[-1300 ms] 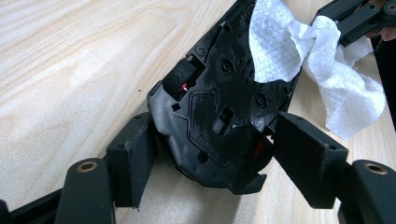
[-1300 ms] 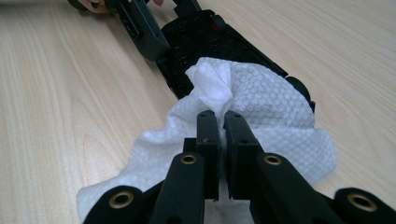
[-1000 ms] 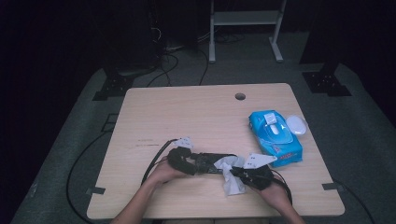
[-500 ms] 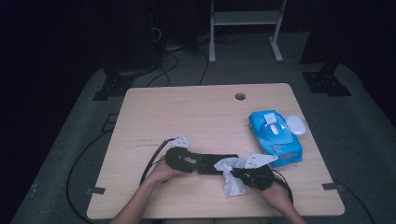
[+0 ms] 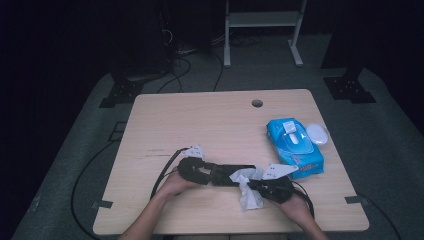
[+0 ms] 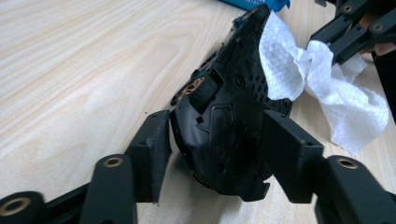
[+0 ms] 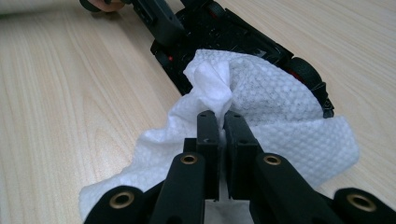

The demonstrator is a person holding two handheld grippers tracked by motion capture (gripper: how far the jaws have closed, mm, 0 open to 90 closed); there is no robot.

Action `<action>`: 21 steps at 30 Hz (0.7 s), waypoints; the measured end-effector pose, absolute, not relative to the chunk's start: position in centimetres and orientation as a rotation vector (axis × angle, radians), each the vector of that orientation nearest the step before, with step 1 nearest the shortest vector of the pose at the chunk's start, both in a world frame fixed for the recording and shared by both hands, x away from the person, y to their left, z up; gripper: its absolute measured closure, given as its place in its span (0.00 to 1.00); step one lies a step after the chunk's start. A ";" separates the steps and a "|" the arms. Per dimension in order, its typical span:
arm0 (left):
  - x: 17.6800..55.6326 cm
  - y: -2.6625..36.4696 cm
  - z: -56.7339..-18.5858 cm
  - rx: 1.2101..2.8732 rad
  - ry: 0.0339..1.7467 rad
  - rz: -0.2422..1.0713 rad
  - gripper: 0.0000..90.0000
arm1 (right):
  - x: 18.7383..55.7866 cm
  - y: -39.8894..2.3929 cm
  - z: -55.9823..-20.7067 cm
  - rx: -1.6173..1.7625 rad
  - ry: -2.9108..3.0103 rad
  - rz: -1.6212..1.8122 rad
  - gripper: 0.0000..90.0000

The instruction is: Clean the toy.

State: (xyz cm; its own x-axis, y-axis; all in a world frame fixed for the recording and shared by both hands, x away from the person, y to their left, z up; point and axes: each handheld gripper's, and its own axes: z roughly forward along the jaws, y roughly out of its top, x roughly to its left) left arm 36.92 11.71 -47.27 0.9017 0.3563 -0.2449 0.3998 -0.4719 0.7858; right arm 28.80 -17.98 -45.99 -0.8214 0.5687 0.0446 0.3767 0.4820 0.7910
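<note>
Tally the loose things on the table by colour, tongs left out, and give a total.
Black: 1, the black toy car
White: 2, the wet wipe and the round lid
Blue: 1, the wet-wipe pack
Total: 4

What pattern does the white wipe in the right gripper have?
The white wipe has a fine embossed dot texture, clearest in the right gripper view.

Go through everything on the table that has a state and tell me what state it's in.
Left gripper: jaws closed around the black device, just adjusted.
Right gripper: shut on the white wipe.
Black device: lying on the table, one end draped by the wipe.
White wipe: crumpled, pressed against the device.
Blue wipe pack: flap open.
</note>
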 end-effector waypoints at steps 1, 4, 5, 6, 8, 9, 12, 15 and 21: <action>37.0 11.7 -47.3 2.107 0.543 -0.061 0.45 | 28.8 -18.0 -46.0 0.812 2.504 1.254 0.95; 37.0 11.7 -47.3 2.105 0.545 -0.062 0.45 | 28.8 -18.0 -46.1 0.815 2.503 1.260 0.95; 37.0 11.6 -47.3 2.100 0.552 -0.064 0.45 | 28.7 -18.0 -46.1 0.813 2.507 1.259 0.95; 37.0 11.6 -47.3 2.097 0.555 -0.066 0.45 | 28.7 -18.0 -46.2 0.812 2.511 1.252 0.95; 37.0 11.6 -47.3 2.101 0.554 -0.061 0.44 | 28.6 -18.2 -46.3 0.823 2.511 1.259 0.95; 37.0 11.6 -47.3 2.100 0.555 -0.062 0.44 | 28.6 -18.2 -46.4 0.831 2.509 1.266 0.95; 36.9 11.6 -47.3 2.101 0.549 -0.051 0.44 | 28.6 -18.2 -46.5 0.832 2.512 1.261 0.95; 36.9 11.6 -47.2 2.096 0.540 -0.033 0.46 | 28.7 -18.2 -46.4 0.832 2.522 1.255 0.95; 36.7 11.3 -47.3 2.112 0.517 -0.029 0.43 | 29.1 -18.3 -45.0 0.851 2.490 1.295 0.94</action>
